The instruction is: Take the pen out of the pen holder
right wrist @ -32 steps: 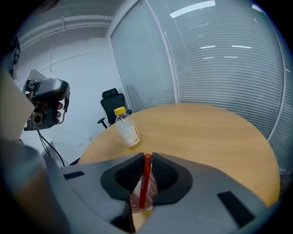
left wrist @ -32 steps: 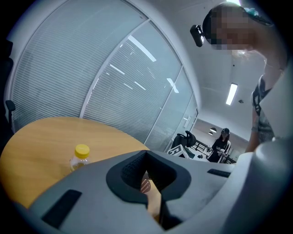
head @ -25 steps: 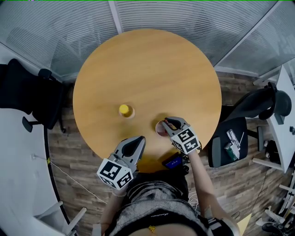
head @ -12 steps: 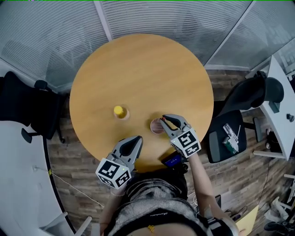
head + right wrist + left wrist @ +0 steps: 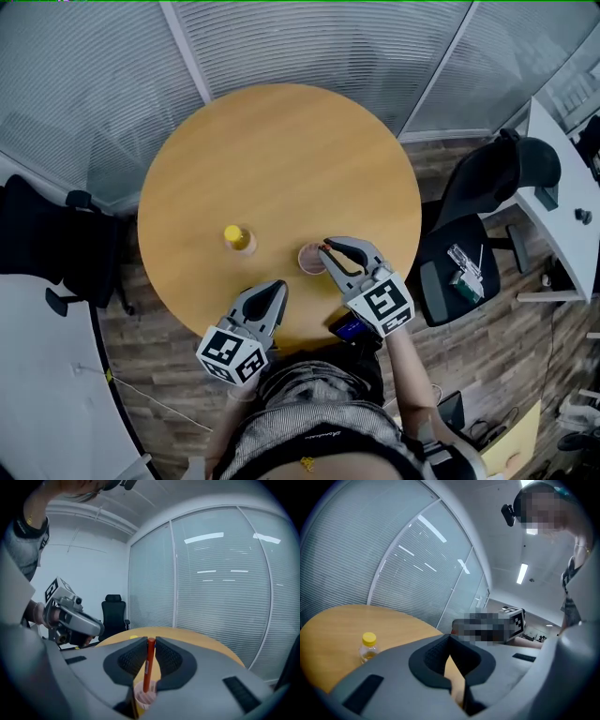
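- Most of the round table (image 5: 281, 159) lies bare; a bottle (image 5: 234, 238) stands near its left edge.
- Right gripper (image 5: 330, 251) clamps the red pen (image 5: 149, 665), whose foot sits inside the pen holder (image 5: 310, 260) by the near edge.
- Left gripper (image 5: 277, 287) hovers at the near edge, jaws together, empty.

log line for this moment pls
step: grasp | right gripper: shut on pen, lower end in pen holder | left gripper: shut, empty | bottle: upright on table

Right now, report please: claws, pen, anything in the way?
Right claw shut on pen, pen standing in holder. Left claw shut, empty. Bottle apart, nothing blocking.
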`<state>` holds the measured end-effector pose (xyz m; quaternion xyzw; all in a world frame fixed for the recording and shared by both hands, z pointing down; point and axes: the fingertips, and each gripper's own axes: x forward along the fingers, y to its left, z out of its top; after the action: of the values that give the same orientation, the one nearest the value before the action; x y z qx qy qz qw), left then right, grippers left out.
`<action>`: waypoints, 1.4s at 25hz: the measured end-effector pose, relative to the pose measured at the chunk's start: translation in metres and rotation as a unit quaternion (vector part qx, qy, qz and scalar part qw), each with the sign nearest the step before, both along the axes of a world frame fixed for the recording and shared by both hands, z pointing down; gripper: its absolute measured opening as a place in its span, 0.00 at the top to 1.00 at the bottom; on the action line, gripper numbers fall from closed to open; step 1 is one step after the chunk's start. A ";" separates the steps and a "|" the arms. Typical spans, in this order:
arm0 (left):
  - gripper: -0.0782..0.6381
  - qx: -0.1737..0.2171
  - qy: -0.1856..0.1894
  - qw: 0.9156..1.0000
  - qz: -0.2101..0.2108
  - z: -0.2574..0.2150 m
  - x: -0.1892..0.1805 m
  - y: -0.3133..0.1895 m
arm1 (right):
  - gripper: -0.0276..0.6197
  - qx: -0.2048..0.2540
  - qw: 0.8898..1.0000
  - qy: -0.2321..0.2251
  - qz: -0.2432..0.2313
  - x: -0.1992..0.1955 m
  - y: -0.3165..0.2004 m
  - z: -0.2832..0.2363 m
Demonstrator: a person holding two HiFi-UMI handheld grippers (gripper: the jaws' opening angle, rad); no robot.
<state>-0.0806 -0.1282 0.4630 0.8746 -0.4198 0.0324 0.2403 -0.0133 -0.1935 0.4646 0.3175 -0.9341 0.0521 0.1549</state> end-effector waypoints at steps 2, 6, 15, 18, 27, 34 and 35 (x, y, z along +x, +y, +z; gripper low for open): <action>0.88 0.003 0.003 1.000 0.001 -0.001 0.001 0.002 | 0.86 0.010 1.000 -0.003 0.001 0.001 0.005 -0.014; 0.88 0.008 0.006 1.000 0.005 -0.005 0.006 0.004 | 0.86 0.035 0.999 -0.016 -0.003 0.001 0.012 -0.044; 0.88 0.016 0.014 1.000 0.011 -0.012 0.010 0.010 | 0.86 0.056 0.998 -0.012 -0.021 -0.008 0.022 -0.059; 0.88 0.013 0.010 1.000 0.014 -0.011 0.012 0.010 | 0.86 0.052 0.998 -0.014 -0.021 -0.008 0.023 -0.057; 0.88 0.010 0.009 1.000 0.015 -0.010 0.013 0.012 | 0.86 0.022 0.999 -0.029 -0.005 -0.007 0.026 -0.054; 0.88 0.010 0.009 1.000 0.016 -0.009 0.016 0.013 | 0.86 0.017 0.999 -0.029 -0.004 -0.006 0.026 -0.050; 0.88 0.010 0.008 1.000 0.016 -0.009 0.016 0.013 | 0.86 0.016 1.000 -0.027 -0.005 -0.006 0.027 -0.049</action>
<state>-0.0647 -0.1155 0.4535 0.8838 -0.4041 0.0252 0.2344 -0.0189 -0.1669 0.4154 0.3138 -0.9402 0.0447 0.1251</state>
